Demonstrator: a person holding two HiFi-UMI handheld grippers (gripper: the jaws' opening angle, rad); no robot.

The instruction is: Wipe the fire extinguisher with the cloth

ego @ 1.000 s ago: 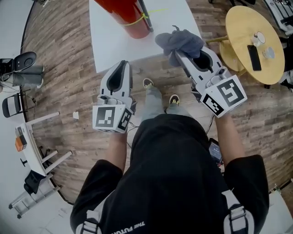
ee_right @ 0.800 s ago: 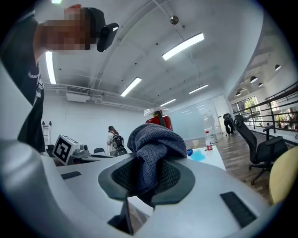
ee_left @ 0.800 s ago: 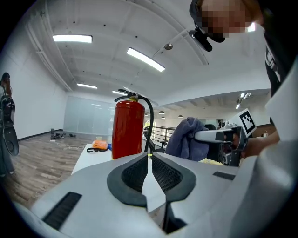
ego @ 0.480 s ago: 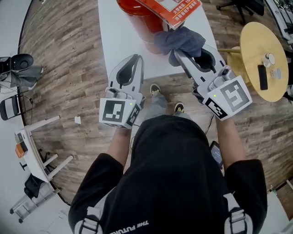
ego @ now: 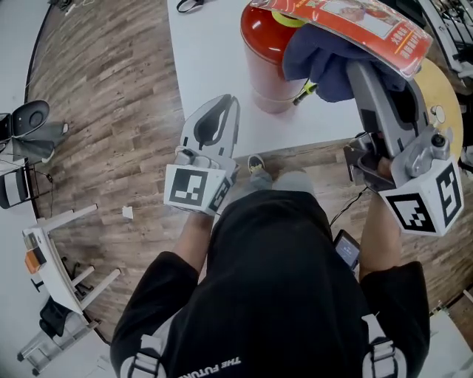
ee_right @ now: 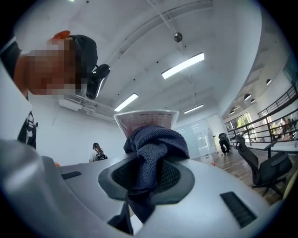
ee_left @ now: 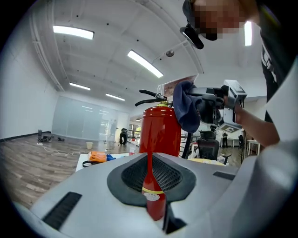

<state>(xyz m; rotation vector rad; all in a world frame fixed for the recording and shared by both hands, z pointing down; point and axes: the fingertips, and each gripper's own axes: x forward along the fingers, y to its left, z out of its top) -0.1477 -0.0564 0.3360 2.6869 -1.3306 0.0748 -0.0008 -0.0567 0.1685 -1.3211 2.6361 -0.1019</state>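
A red fire extinguisher (ego: 267,70) stands upright near the front edge of the white table (ego: 211,44); a printed tag (ego: 347,21) hangs from its top. My right gripper (ego: 355,70) is shut on a dark blue cloth (ego: 318,63), which it holds against the extinguisher's upper right side, under the tag. In the right gripper view the cloth (ee_right: 153,144) bunches out of the jaws of the right gripper (ee_right: 148,172). My left gripper (ego: 226,102) is shut and holds nothing. It is level with the table's front edge, left of the extinguisher (ee_left: 160,135).
A round wooden table (ego: 446,92) stands to the right. Black scissors (ego: 191,4) and an orange object (ee_left: 98,155) lie farther back on the white table. A chair (ego: 29,122) and white furniture (ego: 52,251) stand on the wooden floor at the left.
The right gripper has risen with the cloth, from beside the extinguisher's base to its upper part under the tag. The left gripper has closed in on the table edge and stays shut.
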